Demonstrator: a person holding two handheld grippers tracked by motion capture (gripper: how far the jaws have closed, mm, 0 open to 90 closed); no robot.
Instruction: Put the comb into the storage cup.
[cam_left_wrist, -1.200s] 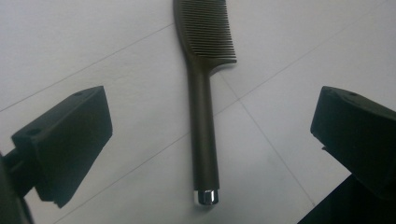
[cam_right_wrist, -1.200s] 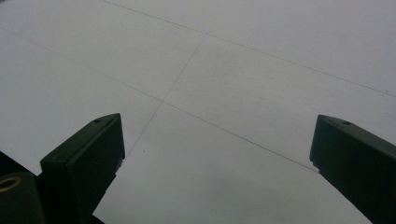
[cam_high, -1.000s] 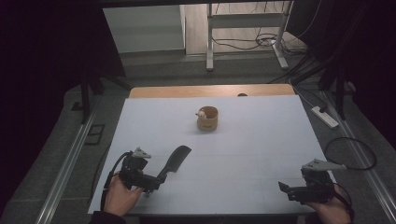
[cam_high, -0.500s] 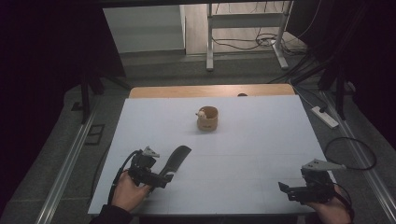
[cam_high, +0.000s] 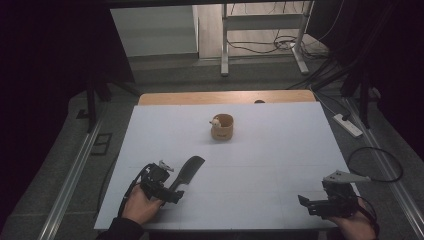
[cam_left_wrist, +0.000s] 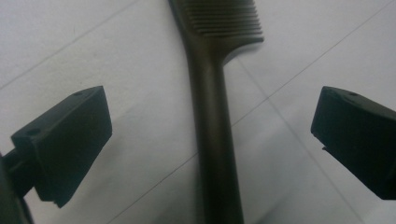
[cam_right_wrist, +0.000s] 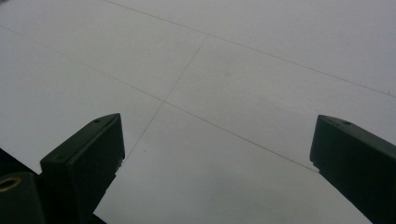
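A dark comb (cam_high: 187, 171) lies on the white table (cam_high: 270, 150) at the front left, toothed head pointing away. My left gripper (cam_high: 172, 194) is open and straddles the comb's handle (cam_left_wrist: 215, 154), a jaw standing clear on each side without touching it. A small tan wooden cup (cam_high: 222, 127) with a pale object at its rim stands mid-table, farther back. At the front right my right gripper (cam_high: 312, 204) is open over the bare table (cam_right_wrist: 224, 84), nothing between its jaws.
The table's wooden far edge (cam_high: 225, 96) shows beyond the white sheet. A white power strip (cam_high: 348, 125) and cables lie on the floor to the right. Metal rails run along both sides of the table.
My left gripper has moved right and forward until its open jaws straddle the comb's handle. The right gripper has not moved.
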